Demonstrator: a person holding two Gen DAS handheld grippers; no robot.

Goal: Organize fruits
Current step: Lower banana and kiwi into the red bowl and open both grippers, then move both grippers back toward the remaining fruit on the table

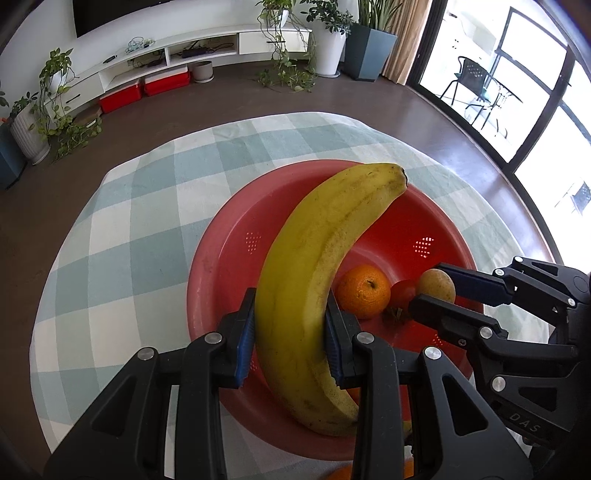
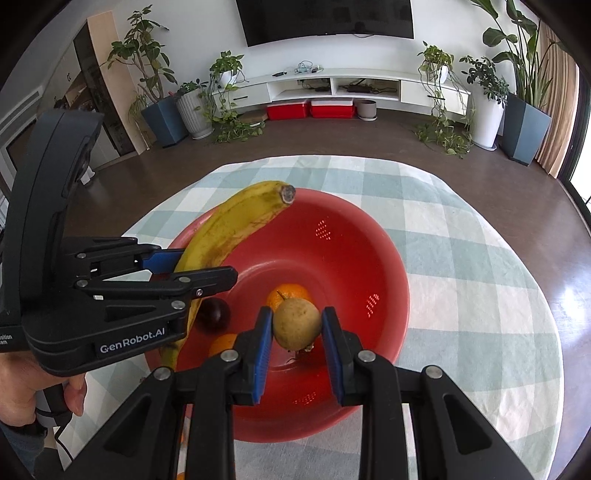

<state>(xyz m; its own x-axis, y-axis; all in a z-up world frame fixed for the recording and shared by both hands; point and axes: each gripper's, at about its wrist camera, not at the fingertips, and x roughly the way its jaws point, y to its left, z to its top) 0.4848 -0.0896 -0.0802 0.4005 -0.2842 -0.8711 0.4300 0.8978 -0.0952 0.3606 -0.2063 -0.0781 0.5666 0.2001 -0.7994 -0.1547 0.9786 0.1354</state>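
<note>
A red bowl (image 2: 369,258) with little holes sits on a desk with a checked cloth (image 2: 461,258). Inside the bowl lie an orange (image 1: 364,291), a dark red fruit (image 2: 213,314) and another small orange one (image 2: 222,343) near the rim. The left claw (image 1: 291,332) is closed tight on a big yellow banana (image 1: 321,277) and holds it up over the bowl. The right claw (image 2: 297,328) pinches a small yellow-brown pear (image 2: 296,324) between its blue pads, also above the bowl. The left view shows a red fruit (image 1: 404,291) just beside the pear and a window with a chair (image 1: 469,77) outside. The right view shows a hand (image 2: 33,384) on the left tool, a TV (image 2: 325,18) and many plants.
</note>
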